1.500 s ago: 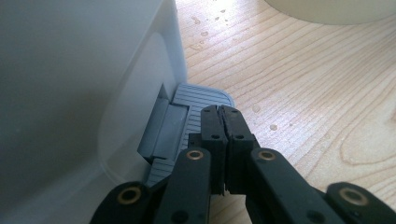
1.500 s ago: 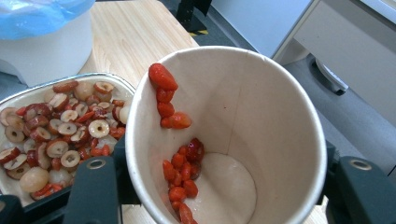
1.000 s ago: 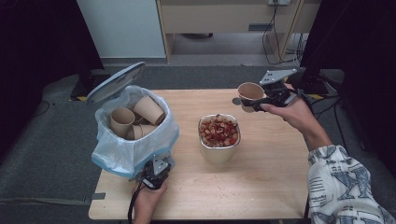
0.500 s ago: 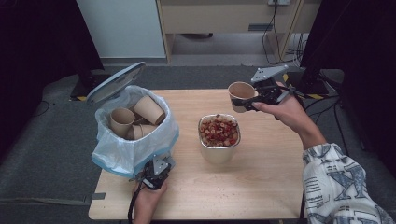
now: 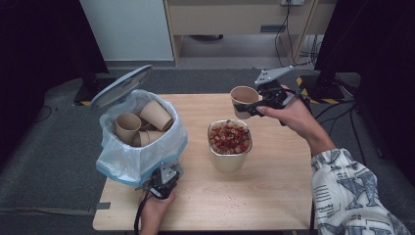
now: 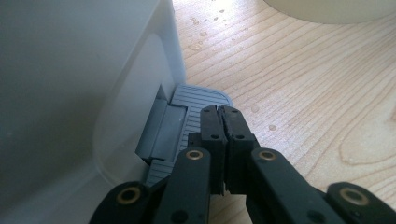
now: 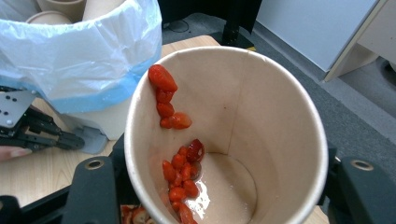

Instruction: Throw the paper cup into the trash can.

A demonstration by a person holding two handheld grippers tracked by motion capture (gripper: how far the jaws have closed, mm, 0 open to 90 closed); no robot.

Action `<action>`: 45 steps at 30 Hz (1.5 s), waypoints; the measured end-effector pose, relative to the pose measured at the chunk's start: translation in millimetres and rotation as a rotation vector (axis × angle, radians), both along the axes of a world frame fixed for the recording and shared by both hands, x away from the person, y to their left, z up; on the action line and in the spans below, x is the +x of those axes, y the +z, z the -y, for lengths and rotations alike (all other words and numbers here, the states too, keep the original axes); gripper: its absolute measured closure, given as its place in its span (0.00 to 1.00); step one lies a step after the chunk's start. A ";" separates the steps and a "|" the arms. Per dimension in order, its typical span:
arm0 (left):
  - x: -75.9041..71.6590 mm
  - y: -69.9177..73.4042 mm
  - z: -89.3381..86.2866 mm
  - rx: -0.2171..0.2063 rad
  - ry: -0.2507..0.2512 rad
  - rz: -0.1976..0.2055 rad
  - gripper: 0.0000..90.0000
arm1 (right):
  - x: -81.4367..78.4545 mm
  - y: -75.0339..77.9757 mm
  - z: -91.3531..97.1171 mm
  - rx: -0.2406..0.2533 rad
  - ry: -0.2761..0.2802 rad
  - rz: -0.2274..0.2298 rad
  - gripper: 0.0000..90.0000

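Note:
My right gripper (image 5: pixel 254 104) is shut on a brown paper cup (image 5: pixel 243 100), held in the air just behind a metal bowl (image 5: pixel 228 160) full of cut strawberries (image 5: pixel 229 137). In the right gripper view the cup (image 7: pixel 271 107) tilts forward, and wet strawberry pieces (image 7: pixel 180 175) cling to its inner wall and bottom. My left gripper (image 5: pixel 162 179) sits at the foot of a white pedal bin (image 5: pixel 139 161) at the table's front left. Its jaws (image 6: pixel 222 114) are shut and rest on the grey ribbed pedal (image 6: pixel 187 105). The bin lid (image 5: pixel 120 86) stands open.
The bin is lined with a blue-white bag (image 5: pixel 171 139) and holds several empty paper cups (image 5: pixel 142 122). Water drops (image 6: pixel 261 116) dot the wooden table (image 5: pixel 274 186). A cabinet (image 5: pixel 235 19) and cables (image 5: pixel 337 105) lie beyond the table's far edge.
My right gripper has carried the cup leftward, from the table's far right corner to just behind the metal bowl. The left gripper has stayed on the pedal.

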State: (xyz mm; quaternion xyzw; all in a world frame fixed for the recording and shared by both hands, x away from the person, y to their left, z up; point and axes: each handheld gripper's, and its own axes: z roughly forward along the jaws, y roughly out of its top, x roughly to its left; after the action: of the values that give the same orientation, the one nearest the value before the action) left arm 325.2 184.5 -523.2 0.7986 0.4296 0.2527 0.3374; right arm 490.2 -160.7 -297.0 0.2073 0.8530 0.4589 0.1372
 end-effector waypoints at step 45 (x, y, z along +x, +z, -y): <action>-0.1 0.2 0.3 0.006 -0.003 -0.002 0.97 | -15.2 36.6 -80.0 0.058 0.076 -0.062 0.40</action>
State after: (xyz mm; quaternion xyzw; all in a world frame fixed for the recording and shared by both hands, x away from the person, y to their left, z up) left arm 325.1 184.2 -523.0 0.8004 0.4281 0.2529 0.3347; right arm 474.9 -80.6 -260.4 0.1927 0.8505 0.4816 0.0869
